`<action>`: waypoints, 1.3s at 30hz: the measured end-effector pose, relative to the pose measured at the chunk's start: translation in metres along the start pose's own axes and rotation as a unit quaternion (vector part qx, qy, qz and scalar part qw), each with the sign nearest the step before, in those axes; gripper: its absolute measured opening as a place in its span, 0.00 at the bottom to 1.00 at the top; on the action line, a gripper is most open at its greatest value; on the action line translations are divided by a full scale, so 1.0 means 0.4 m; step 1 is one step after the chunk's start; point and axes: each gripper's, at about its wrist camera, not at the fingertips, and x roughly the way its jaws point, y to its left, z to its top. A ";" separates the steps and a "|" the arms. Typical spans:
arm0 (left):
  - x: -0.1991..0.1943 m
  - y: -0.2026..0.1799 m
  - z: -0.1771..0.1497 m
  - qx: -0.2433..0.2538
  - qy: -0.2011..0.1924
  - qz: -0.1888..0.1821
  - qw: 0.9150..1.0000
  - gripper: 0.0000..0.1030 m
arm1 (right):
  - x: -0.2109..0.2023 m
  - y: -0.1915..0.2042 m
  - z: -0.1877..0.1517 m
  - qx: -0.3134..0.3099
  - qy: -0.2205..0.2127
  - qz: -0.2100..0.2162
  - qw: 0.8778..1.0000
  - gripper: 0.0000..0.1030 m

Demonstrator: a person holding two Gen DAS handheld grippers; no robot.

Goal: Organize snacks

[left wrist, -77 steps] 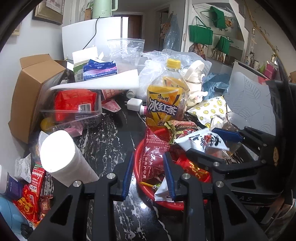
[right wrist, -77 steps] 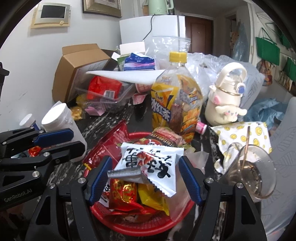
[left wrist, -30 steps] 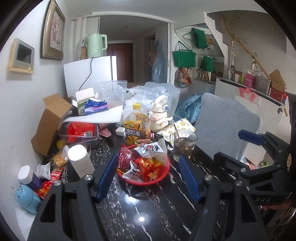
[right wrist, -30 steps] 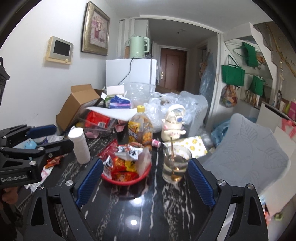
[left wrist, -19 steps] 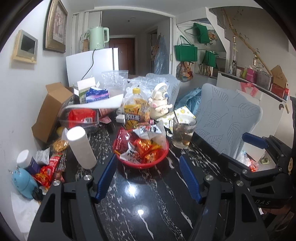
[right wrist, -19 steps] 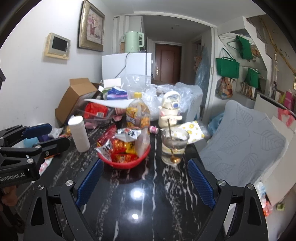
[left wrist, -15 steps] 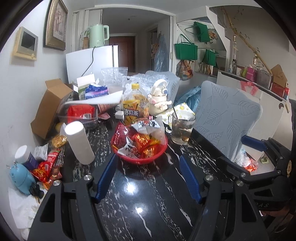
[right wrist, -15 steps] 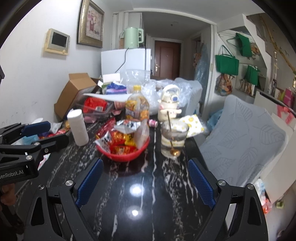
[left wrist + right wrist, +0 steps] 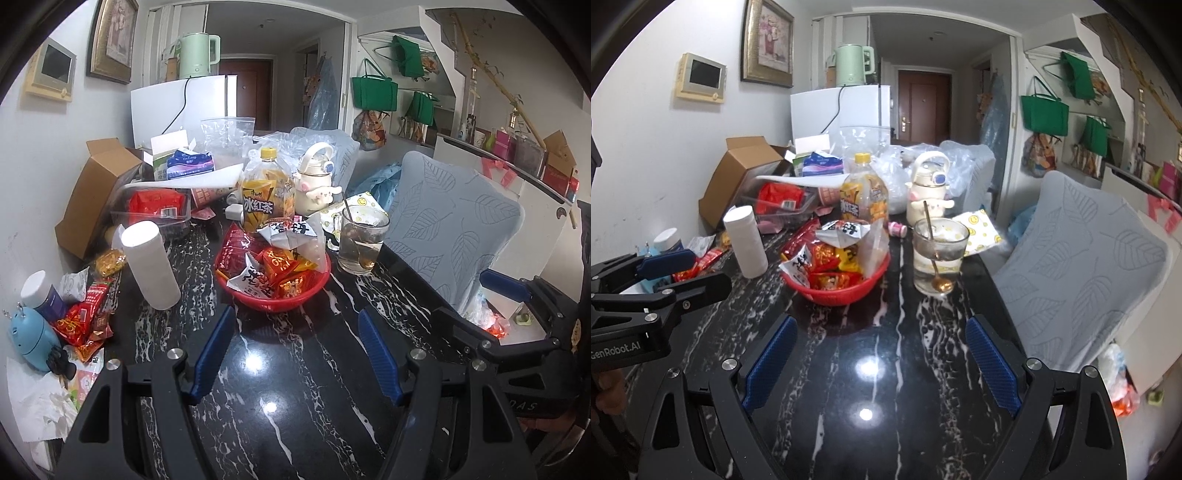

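Observation:
A red basket (image 9: 275, 298) (image 9: 834, 293) heaped with several snack packets stands mid-table on the black marble top. More red and orange snack packets (image 9: 83, 321) lie loose at the table's left edge. My left gripper (image 9: 295, 325) is open and empty, hanging over bare table just short of the basket. My right gripper (image 9: 882, 339) is open wider, also empty, and set back from the basket. Each gripper shows in the other's view, the right gripper (image 9: 506, 306) at the right and the left gripper (image 9: 683, 269) at the left.
A white cylinder (image 9: 149, 264) stands left of the basket. Behind it is an iced-tea bottle (image 9: 267, 195), to its right a glass with a spoon (image 9: 938, 254). A cardboard box (image 9: 92, 195), a clear tray and plastic bags crowd the back. A padded chair (image 9: 1082, 269) borders the right side.
Both grippers have pulled far back from the basket since the earliest frames, then sunk a little; the left one has opened wider. The white packet once between the right fingers now lies in the basket.

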 end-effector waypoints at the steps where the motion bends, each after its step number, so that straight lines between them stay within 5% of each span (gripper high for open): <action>1: 0.000 0.001 -0.001 0.000 0.000 0.003 1.000 0.66 | 0.001 0.001 0.000 -0.001 0.001 0.000 1.000 0.91; 39: -0.035 0.021 0.012 -0.003 -0.021 0.030 0.999 0.66 | -0.024 0.021 0.019 0.000 -0.011 0.007 1.000 0.91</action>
